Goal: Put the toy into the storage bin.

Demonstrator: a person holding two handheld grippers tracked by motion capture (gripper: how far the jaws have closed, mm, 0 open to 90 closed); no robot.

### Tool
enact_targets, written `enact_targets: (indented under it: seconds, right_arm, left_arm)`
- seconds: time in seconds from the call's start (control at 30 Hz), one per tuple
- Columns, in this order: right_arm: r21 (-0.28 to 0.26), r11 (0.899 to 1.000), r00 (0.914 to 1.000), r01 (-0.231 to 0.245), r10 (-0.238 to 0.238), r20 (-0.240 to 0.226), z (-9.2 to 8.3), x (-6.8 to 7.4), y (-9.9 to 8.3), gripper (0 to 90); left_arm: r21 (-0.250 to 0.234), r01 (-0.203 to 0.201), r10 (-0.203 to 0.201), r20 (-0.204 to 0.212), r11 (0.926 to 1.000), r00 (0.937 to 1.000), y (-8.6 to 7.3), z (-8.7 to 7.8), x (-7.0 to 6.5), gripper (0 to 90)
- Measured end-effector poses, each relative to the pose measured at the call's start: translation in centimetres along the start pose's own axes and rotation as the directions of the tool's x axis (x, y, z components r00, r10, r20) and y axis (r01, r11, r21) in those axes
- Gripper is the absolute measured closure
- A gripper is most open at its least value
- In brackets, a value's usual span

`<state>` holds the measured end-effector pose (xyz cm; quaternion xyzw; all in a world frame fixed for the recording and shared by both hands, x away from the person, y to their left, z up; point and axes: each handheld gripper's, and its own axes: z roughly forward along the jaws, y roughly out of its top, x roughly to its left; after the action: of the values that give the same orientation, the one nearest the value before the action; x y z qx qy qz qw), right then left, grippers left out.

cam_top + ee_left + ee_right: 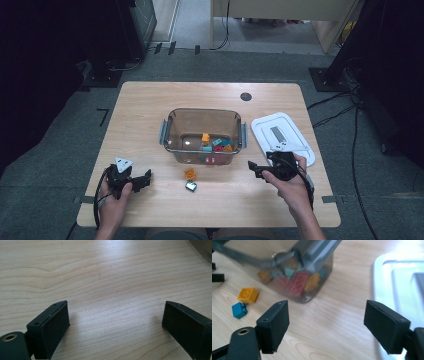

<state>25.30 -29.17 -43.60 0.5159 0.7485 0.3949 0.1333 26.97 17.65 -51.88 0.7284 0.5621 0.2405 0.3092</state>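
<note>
Lying loose at the frame's lower middle, the orange brick (190, 173) and teal brick (191, 186) could be nudged off the desk (140, 110) if approached clumsily by either released, empty tongs, left (142, 181) or right (254, 167).

The left gripper (146, 178) is held at seven o'clock, the right gripper (252, 167) at four o'clock; both sets of fingers (50, 330) are spread wide, nothing gripped.

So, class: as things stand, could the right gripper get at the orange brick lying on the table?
Probably yes. The right gripper has its jaws open, and bare table lies between it and the orange brick; the bin stands behind the brick.
</note>
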Motion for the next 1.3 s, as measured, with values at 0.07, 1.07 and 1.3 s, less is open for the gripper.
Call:
enact_targets:
  seconds: [0.07,1.07,1.3]
  right_arm:
    - [0.007,1.000,0.9998,0.017,-0.017,0.013,0.8,0.4,-0.9,23.5]
    - [0.043,0.988,0.9756,0.146,-0.137,-0.172,11.1,11.7,-1.5,37.8]
    - [0.034,0.985,0.9691,0.167,-0.158,-0.190,12.2,13.0,-1.8,39.0]
  left_arm:
    - [0.000,0.001,-0.001,0.000,1.0000,1.0000,0.0,0.0,0.0,7.3]
    - [-0.001,0.005,-0.005,-0.003,1.0000,1.0000,0.0,0.1,0.0,7.3]
    - [-0.002,0.006,-0.006,-0.003,1.0000,1.0000,0.0,0.1,0.0,7.3]
